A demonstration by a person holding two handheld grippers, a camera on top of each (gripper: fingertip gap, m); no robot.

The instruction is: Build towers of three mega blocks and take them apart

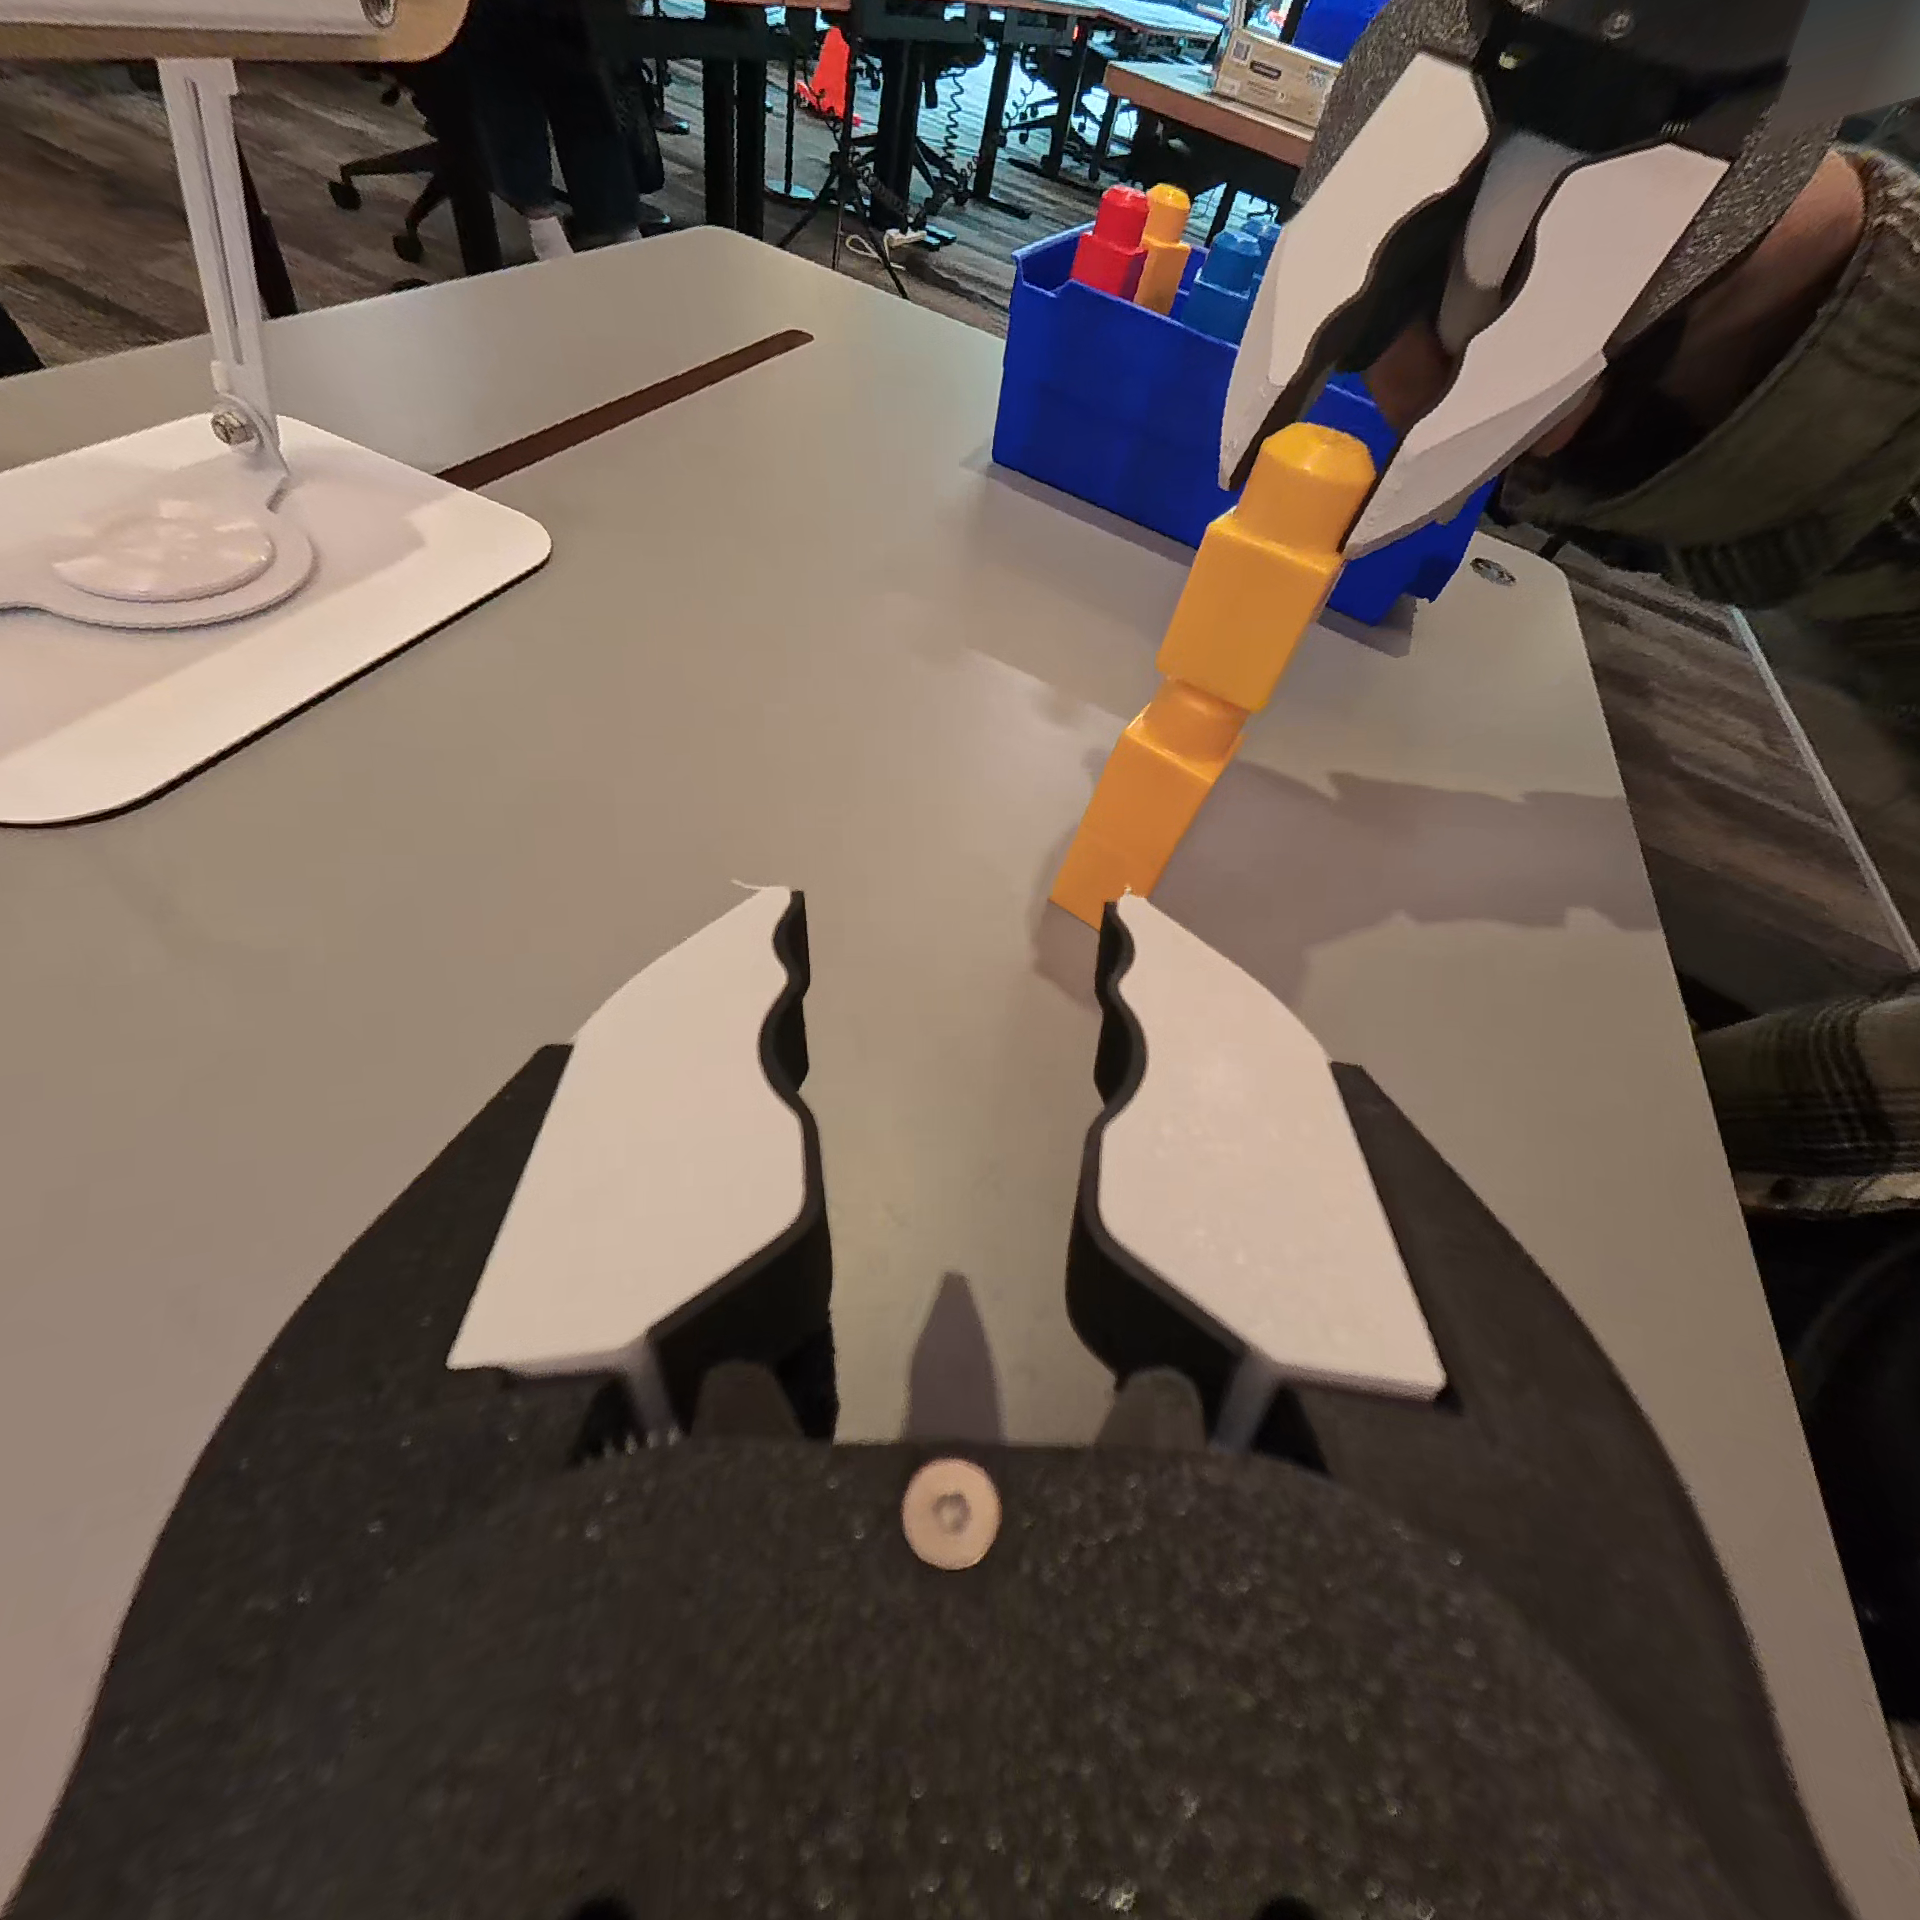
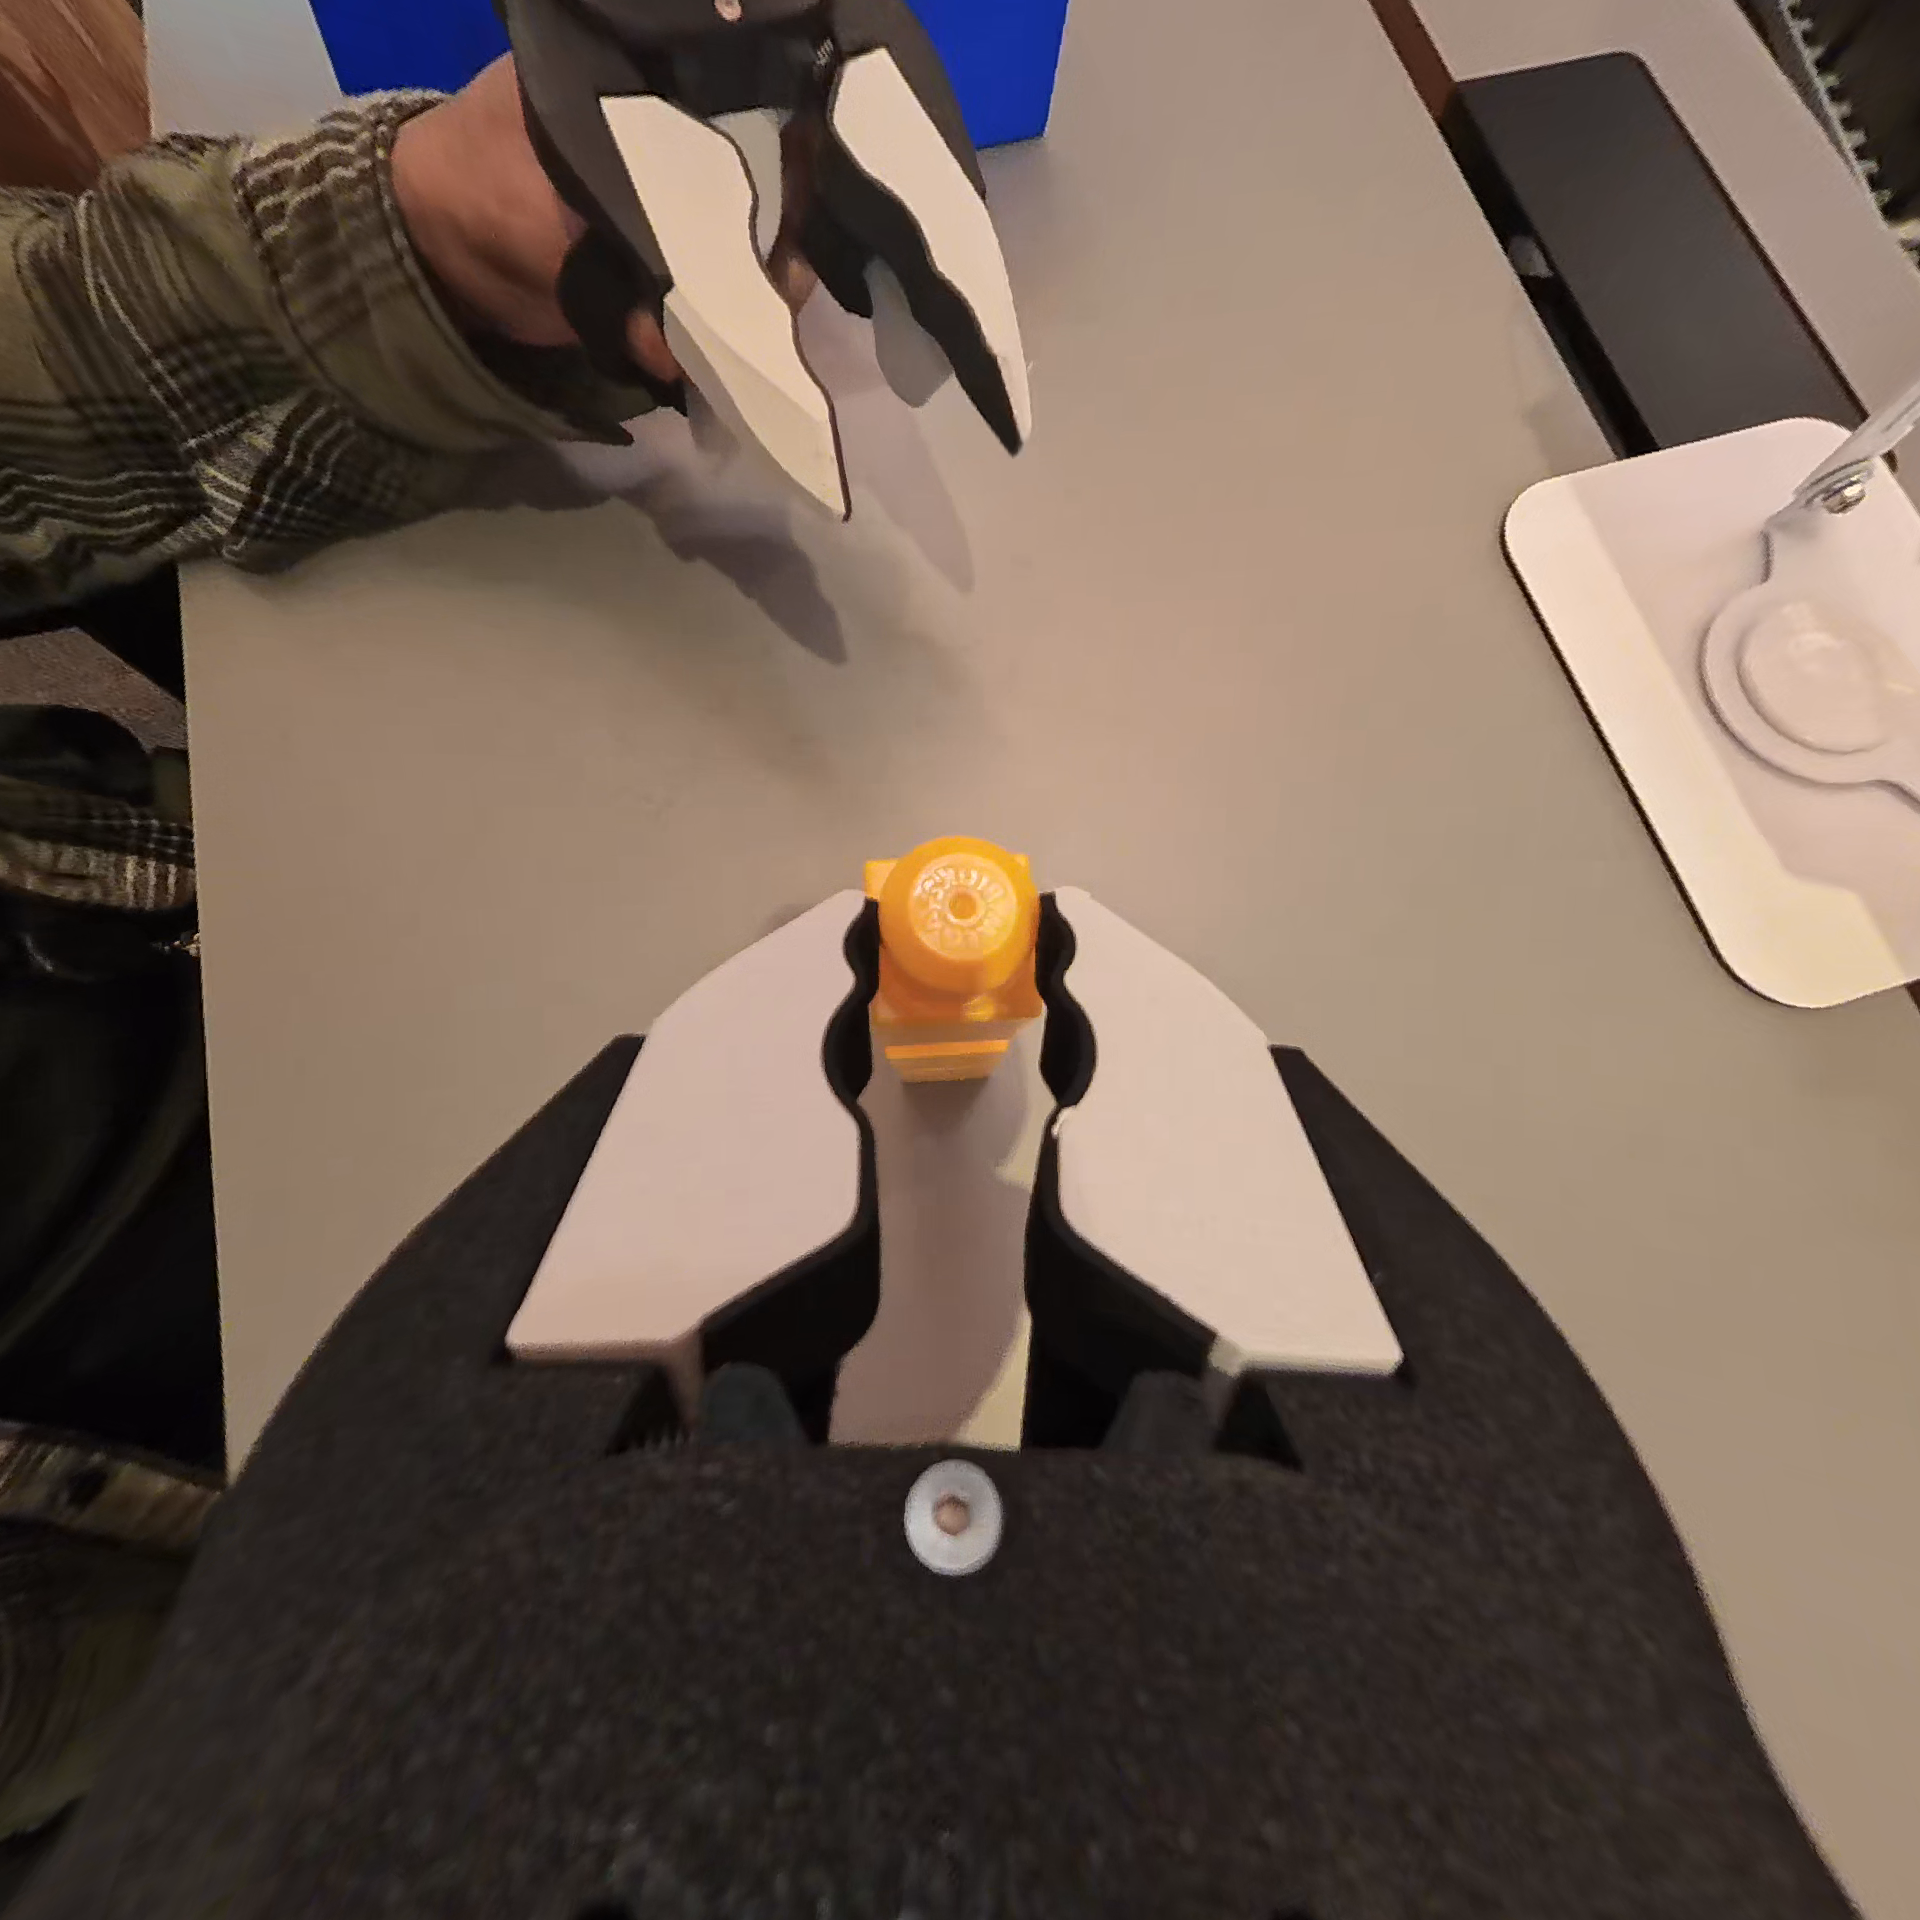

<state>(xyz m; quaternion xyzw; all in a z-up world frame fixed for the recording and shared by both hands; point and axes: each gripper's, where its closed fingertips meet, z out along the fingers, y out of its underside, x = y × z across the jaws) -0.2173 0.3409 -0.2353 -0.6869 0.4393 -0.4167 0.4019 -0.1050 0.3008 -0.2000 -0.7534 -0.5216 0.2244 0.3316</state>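
A tower of yellow mega blocks stands on the grey table; two blocks show clearly. My right gripper comes down from above and is shut on the stud of the top block. In the right wrist view the fingers flank that top yellow block, seen from above. My left gripper is open and empty, low over the table, and its right fingertip is beside the tower's base. It also shows in the right wrist view, open, beyond the tower.
A blue bin behind the tower holds red, yellow and blue blocks. A white stand base sits at the far left, also in the right wrist view. The table's right edge is close to the tower. A person's plaid sleeve is in view. Spacing between my two grippers at the tips: around 12 centimetres.
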